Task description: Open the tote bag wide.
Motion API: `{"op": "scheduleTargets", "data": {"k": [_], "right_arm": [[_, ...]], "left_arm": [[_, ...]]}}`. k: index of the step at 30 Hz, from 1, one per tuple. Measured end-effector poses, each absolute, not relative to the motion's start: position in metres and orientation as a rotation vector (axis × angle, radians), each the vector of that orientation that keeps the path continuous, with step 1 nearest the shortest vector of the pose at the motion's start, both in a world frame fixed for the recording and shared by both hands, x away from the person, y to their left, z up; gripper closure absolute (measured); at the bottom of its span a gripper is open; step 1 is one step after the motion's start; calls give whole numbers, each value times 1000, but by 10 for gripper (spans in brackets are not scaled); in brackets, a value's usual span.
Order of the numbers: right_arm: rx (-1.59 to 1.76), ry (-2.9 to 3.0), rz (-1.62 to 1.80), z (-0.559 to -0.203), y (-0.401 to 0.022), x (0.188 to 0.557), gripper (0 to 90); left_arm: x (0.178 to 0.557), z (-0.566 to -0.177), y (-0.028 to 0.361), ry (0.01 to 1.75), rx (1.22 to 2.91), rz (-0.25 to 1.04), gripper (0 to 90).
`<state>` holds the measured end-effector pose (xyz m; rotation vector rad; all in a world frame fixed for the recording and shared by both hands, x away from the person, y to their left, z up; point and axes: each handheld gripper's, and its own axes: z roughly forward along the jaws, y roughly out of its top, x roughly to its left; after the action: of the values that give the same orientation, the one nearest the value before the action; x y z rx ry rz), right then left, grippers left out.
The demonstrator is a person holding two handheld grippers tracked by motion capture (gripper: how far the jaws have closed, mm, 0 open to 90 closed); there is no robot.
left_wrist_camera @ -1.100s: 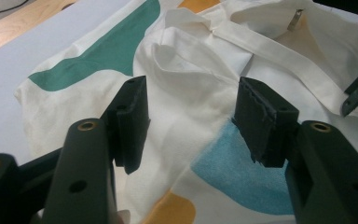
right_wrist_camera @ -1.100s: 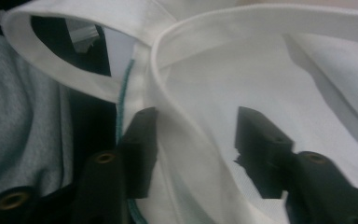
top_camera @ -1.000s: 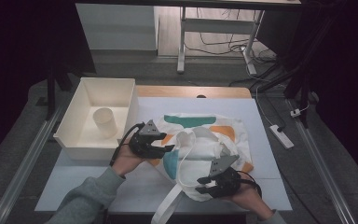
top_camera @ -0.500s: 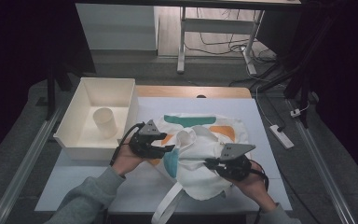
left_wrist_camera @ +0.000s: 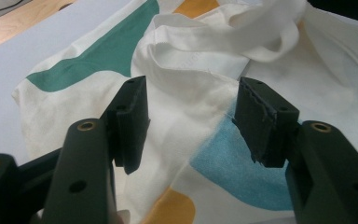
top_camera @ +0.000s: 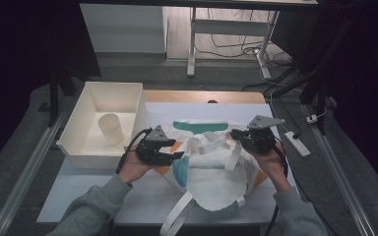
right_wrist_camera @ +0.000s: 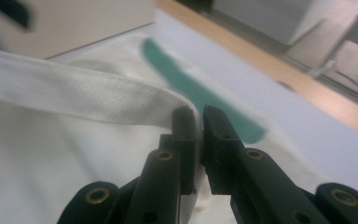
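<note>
High view: right gripper [top_camera: 236, 133] has carried the strap [top_camera: 232, 153] from the table's near edge up toward its far right side, lifting it off the bag [top_camera: 211, 172] at table centre. Left gripper view: left gripper [left_wrist_camera: 189, 116] jaws half-wide over bag cloth, gripping nothing. Right gripper view: jaws just closed, pinching the strap; spreading the bag looks under way.

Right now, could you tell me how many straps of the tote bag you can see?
2: one strap pinched in the right gripper over the bag; the other strap trails off the table's near edge.
</note>
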<state>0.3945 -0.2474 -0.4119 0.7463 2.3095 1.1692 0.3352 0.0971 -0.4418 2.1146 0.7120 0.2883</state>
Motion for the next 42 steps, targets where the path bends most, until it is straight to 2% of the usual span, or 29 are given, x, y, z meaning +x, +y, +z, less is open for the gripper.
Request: {"op": "scheduleTargets", "data": {"k": [5,16,22,24,25,26,27,30,34,37,42], "right_arm": [[901,2256,1150,-410,-258,436,832],[1115,2137,1153,-417,-277,479,832],[1204,2149,1027,-435,-283,496,829],[1259,2164,1003,-442,-289,501,792],[1283,2174,993,-446,-292,502,700],[1301,2161,972,-447,-294,502,590],[1308,2146,961,-447,-295,500,516],[1304,2116,1011,-439,-298,488,388],[1223,2116,1095,-424,-297,463,349],[1112,2197,1198,-419,-289,432,370],[1008,2305,1260,-425,-273,403,379]], "left_arm": [[337,-443,98,717,2112,284,449],[337,-443,98,715,2115,287,449],[337,-443,97,715,2119,288,448],[337,-443,98,714,2119,290,447],[337,-443,98,714,2118,291,447],[337,-443,98,714,2117,290,447],[337,-443,98,714,2116,290,447],[339,-444,98,718,2120,289,446],[339,-445,97,719,2125,291,445],[338,-445,96,717,2125,295,445],[338,-445,94,715,2130,299,438]]}}
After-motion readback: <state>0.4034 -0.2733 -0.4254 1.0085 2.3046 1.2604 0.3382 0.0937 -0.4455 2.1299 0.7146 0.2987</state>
